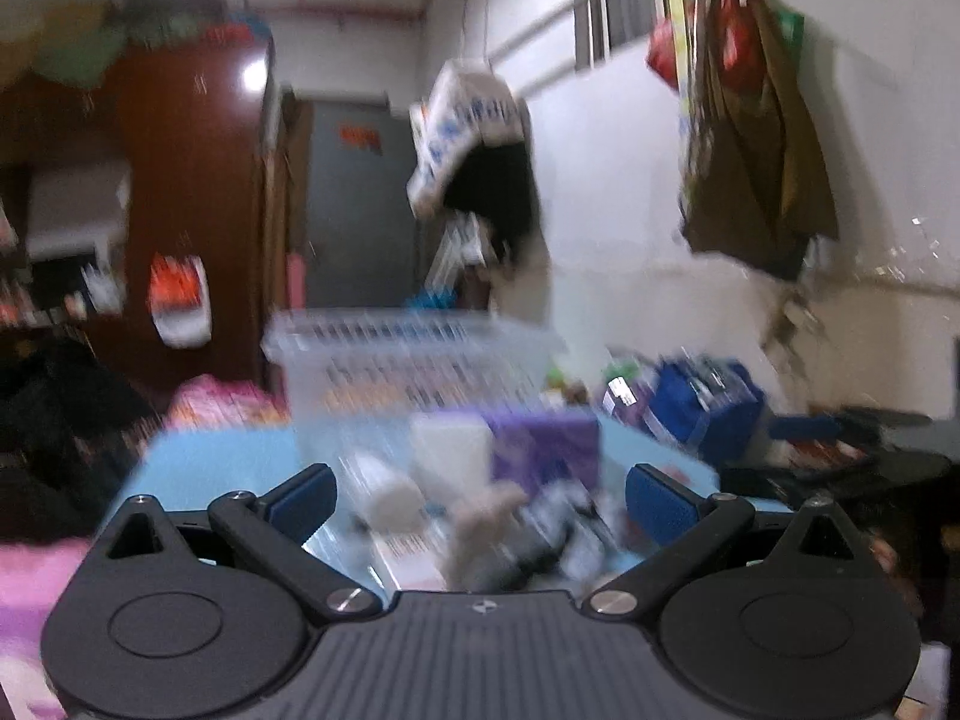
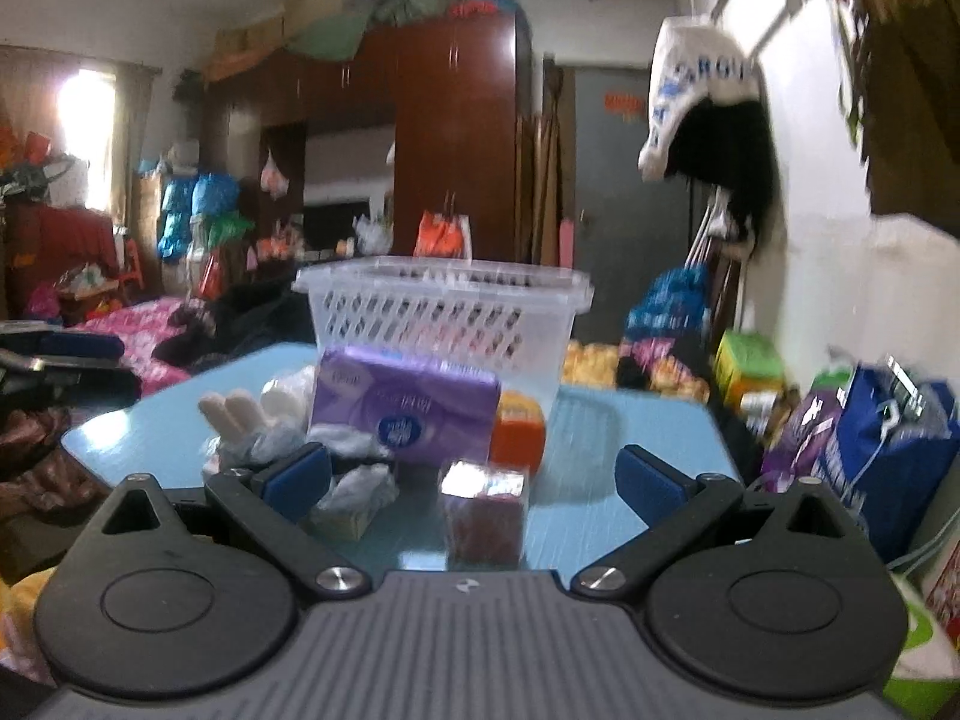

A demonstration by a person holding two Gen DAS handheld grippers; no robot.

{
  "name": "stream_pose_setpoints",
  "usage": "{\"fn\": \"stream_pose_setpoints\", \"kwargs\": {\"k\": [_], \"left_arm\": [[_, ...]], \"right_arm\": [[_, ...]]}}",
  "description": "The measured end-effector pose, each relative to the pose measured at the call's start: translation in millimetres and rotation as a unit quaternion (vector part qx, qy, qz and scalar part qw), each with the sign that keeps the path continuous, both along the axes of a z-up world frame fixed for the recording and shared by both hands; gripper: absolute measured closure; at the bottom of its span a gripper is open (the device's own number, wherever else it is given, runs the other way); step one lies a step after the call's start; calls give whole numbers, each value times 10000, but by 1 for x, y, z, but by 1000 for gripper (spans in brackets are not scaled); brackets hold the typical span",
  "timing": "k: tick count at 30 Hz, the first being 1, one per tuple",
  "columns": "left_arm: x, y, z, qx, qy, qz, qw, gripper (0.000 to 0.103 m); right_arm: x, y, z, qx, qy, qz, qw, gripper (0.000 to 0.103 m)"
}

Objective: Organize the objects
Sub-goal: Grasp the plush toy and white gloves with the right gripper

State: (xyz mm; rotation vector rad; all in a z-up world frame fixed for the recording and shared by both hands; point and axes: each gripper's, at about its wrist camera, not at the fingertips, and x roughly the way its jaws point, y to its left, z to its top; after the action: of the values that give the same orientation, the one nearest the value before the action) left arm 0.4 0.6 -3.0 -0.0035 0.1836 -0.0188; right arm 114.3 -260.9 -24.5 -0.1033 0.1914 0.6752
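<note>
We hold both tools with their blue pads spread wide and nothing between them: the left tool (image 1: 480, 495) and the right tool (image 2: 474, 480) each hover low over the near edge of the blue desk (image 2: 630, 438), facing the clutter we mean to sort. The things sit bunched together ahead of us, with the clear slotted basket (image 2: 444, 324) standing at the far side of the desk, apparently empty as far as we can tell through its walls. In front of it lies the purple tissue pack (image 2: 405, 420), an orange box (image 2: 519, 429) just beside it on the right, a small shiny-wrapped cube (image 2: 485, 516) nearest the right tool, and crumpled white plastic (image 2: 354, 492) on the left. The main risk we see is crowding: closing on one item may drag or topple a neighbour, since the pieces touch or nearly touch. The wrapped cube looks slick, so a shallow grip could let it slip. The left view is badly smeared, so aiming from it is unreliable, and the two tools working the same pile could collide. A light basket may also slide if we bump it.
</note>
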Motion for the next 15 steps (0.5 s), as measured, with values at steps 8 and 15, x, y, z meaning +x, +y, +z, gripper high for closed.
{"fn": "stream_pose_setpoints", "kwargs": {"k": [8,15], "left_arm": [[16,18,-10,-171,74,-179,9997,0],[15,21,-16,-100,-16,-168,9998,0]], "right_arm": [[-8,6,-18,473,-337,702,9958,0],[-9,14,-27,511,-85,984,9938,0]]}}
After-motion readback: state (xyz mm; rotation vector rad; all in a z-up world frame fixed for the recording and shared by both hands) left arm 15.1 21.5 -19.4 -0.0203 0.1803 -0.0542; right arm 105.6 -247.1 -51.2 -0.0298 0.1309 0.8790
